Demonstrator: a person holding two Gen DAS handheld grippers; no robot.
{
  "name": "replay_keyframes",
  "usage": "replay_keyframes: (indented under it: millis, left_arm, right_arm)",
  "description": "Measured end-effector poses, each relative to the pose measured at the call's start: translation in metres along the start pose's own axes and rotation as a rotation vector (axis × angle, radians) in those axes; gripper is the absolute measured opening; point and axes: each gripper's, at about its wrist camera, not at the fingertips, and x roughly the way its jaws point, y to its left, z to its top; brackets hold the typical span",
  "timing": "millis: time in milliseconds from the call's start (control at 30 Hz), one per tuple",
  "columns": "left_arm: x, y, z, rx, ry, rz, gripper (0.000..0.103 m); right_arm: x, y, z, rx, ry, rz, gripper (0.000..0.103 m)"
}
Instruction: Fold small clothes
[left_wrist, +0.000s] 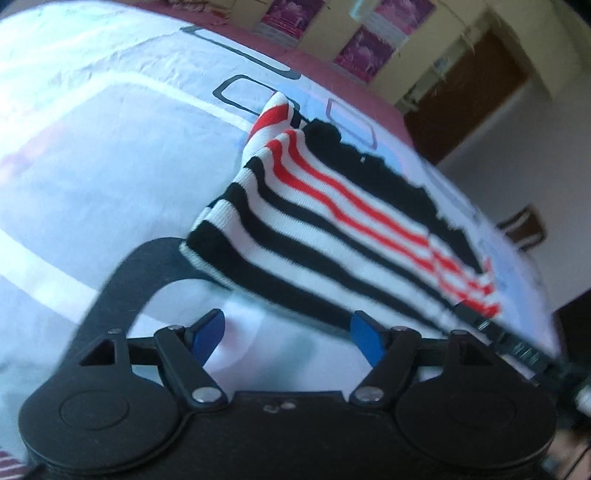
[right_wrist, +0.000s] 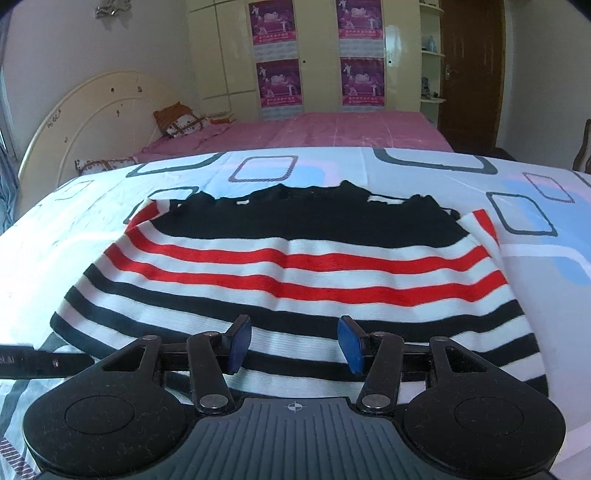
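A small knit top (right_wrist: 295, 266) with black, white and red stripes lies flat on the bed, its black part farthest from me. In the left wrist view the same knit top (left_wrist: 332, 221) runs slantwise, one sleeve corner raised at its far end. My left gripper (left_wrist: 288, 336) is open beside the top's near corner, with only bedsheet between its blue pads (left_wrist: 208, 334). My right gripper (right_wrist: 295, 343) is open low over the top's striped hem, its pads (right_wrist: 351, 345) apart with the fabric lying flat between them.
The bed carries a white sheet (right_wrist: 443, 173) printed with rounded squares. Beyond it are a pink bedspread (right_wrist: 332, 129), a headboard (right_wrist: 92, 110), a cushion (right_wrist: 177, 122), a wardrobe with posters (right_wrist: 362, 81) and a brown door (right_wrist: 472, 74). Part of the other gripper (right_wrist: 37, 360) shows at the left edge.
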Motion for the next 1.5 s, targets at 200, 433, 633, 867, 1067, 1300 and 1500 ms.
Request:
replay_keyframes:
  millis: [200, 433, 633, 867, 1067, 1300, 1500]
  left_arm:
    - [0.02, 0.006, 0.016, -0.105, -0.043, -0.063, 0.077]
    - [0.046, 0.011, 0.035, -0.203, -0.09, -0.123, 0.065]
    - [0.062, 0.014, 0.046, -0.243, -0.134, -0.122, 0.048]
    - [0.064, 0.017, 0.042, -0.271, -0.172, -0.096, 0.027]
    - [0.061, 0.018, 0.036, -0.298, -0.191, -0.095, 0.022]
    - [0.047, -0.002, 0.03, -0.249, -0.259, -0.036, 0.019]
    - [0.028, -0.048, 0.034, -0.112, -0.333, -0.001, 0.018]
  right_arm:
    - [0.021, 0.006, 0.016, -0.021, -0.007, -0.038, 0.052]
    - [0.055, 0.002, 0.039, -0.022, -0.015, -0.107, 0.052]
    - [0.082, -0.002, 0.028, -0.061, 0.045, -0.129, 0.052]
    - [0.082, -0.002, 0.029, -0.074, 0.062, -0.124, 0.052]
    - [0.083, -0.004, 0.032, -0.094, 0.074, -0.118, 0.052]
    - [0.084, -0.014, 0.029, -0.123, 0.06, -0.056, 0.052]
    - [0.081, -0.025, 0.034, -0.118, 0.059, 0.007, 0.052]
